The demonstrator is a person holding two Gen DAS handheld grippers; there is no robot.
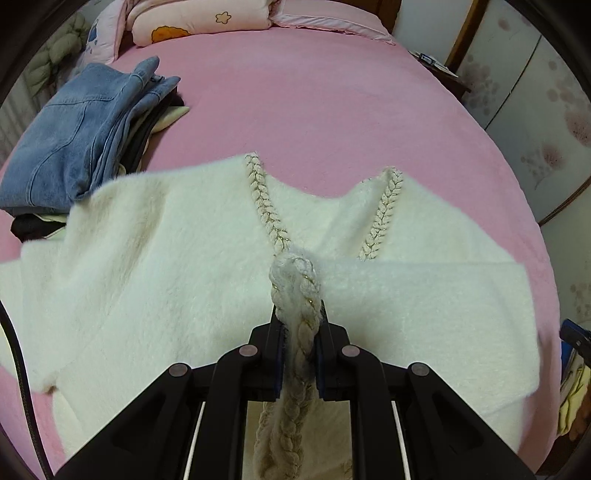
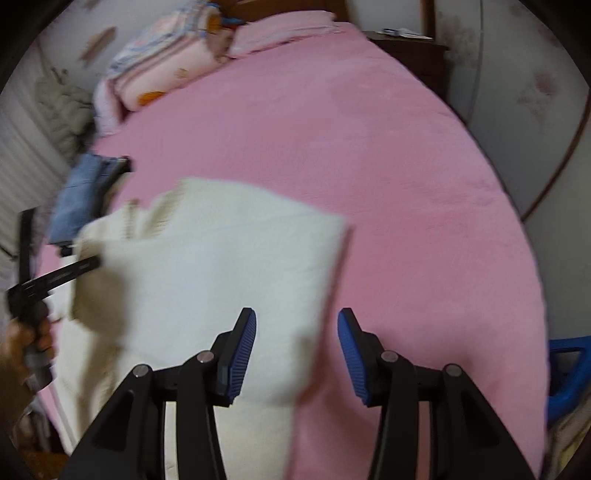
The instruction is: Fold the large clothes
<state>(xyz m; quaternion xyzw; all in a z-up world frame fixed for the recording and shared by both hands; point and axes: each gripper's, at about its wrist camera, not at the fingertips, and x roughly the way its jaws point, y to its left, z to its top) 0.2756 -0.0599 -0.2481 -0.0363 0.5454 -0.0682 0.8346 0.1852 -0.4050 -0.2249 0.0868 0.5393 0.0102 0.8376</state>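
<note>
- The left claw (image 1: 300,325) is clamped on the braided trim (image 1: 295,291) of the white fuzzy cardigan (image 1: 155,266); the trim bunches up above the fingertips and hangs down between the fingers.
- The cardigan lies spread on the pink bed (image 1: 332,110), at its near side. Its V-neck points far, and two braided trim lines with thin gold threads run toward the claw. A fold of the cardigan lies across the right half, just beyond the claw.
- The right claw (image 2: 297,325) stands apart, blue ribbed pads (image 2: 242,354) clear of the fabric. The cardigan's right edge lies below and between the fingers, not pinched.
- In the right wrist view a hand (image 2: 22,350) at the far left holds the other tool's black handle; that part is blurred.
- A stack of folded clothes with denim (image 1: 74,140) on top sits on the bed's left, touching the cardigan's left shoulder.
- Pink bedding (image 1: 192,18) with a flower print is piled at the far end.
- No brand, label or readable writing shows anywhere.
</note>
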